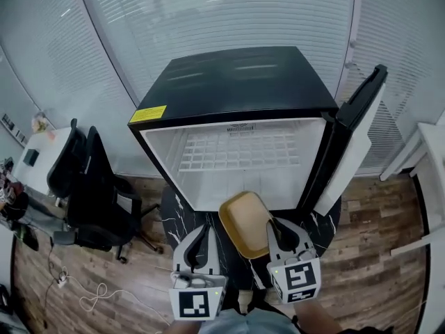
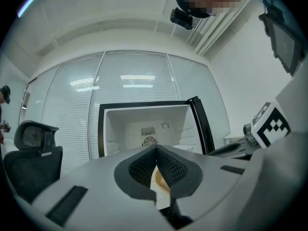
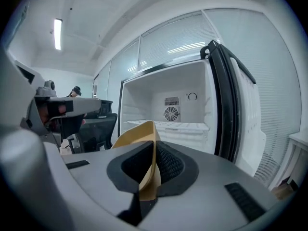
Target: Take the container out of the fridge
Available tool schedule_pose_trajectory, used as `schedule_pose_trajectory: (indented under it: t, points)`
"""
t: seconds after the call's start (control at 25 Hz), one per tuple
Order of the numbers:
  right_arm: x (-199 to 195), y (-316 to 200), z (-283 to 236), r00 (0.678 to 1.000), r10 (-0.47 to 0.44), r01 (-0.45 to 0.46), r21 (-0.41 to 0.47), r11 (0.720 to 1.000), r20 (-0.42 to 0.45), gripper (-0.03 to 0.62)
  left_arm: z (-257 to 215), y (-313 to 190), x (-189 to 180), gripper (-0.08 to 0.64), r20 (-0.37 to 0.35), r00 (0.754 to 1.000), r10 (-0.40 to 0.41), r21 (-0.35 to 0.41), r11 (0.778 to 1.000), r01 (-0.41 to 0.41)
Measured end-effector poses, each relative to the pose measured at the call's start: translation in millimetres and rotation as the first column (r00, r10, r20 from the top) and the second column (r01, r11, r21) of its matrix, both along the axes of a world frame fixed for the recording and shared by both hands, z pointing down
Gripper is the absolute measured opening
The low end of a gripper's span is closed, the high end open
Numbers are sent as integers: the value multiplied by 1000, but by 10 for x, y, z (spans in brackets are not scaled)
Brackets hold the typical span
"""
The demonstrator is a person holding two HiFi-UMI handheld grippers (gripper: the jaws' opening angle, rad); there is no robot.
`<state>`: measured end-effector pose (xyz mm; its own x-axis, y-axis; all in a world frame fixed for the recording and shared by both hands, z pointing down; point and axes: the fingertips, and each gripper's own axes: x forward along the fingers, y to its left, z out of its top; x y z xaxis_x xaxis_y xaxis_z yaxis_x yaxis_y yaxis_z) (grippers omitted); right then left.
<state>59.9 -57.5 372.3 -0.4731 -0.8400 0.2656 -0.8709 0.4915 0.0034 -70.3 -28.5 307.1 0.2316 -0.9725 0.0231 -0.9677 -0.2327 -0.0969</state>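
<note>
We hold the tan container (image 1: 245, 223) by its right rim in the clamped right tool (image 1: 275, 225), just outside the open fridge (image 1: 236, 89), with the left tool (image 1: 205, 228) closed and empty beside its left edge.

At the left, a black mesh-backed office chair (image 1: 90, 193) on brown wood-plank floor (image 1: 375, 256). Near it, a loose white cable (image 1: 87, 299). On the far side, glass wall panels with white horizontal blinds (image 1: 229, 12). In the middle, a black white-veined table (image 1: 172, 218). Far left, a white desk (image 1: 43, 155).
</note>
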Motion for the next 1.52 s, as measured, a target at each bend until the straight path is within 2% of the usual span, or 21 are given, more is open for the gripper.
schedule_pose_trajectory:
  t: [0.36, 0.72, 1.04, 1.16, 1.32, 1.52]
  points:
    - [21, 288, -504, 999, -48, 44, 118, 992, 27, 32, -435, 215, -54, 14, -2, 999, -51, 114, 992, 51]
    - [29, 426, -1035, 996, -75, 62, 253, 965, 41, 32, -816, 284, -128, 14, -10, 996, -87, 187, 978, 88]
    - [-15, 425, -1264, 994, -90, 67, 319, 945, 57, 32, -1013, 247, -172, 14, -28, 994, -109, 229, 967, 113]
    - [-12, 392, -1331, 995, -80, 52, 349, 936, 67, 31, -1007, 234, -175, 14, -28, 993, -111, 228, 967, 114]
    - [-67, 393, -1306, 994, -93, 69, 345, 936, 55, 31, -993, 211, -175, 14, -26, 994, -108, 229, 967, 111]
    - [-102, 362, -1410, 995, -75, 44, 391, 919, 63, 29, -984, 202, -212, 14, -30, 994, -109, 227, 967, 113]
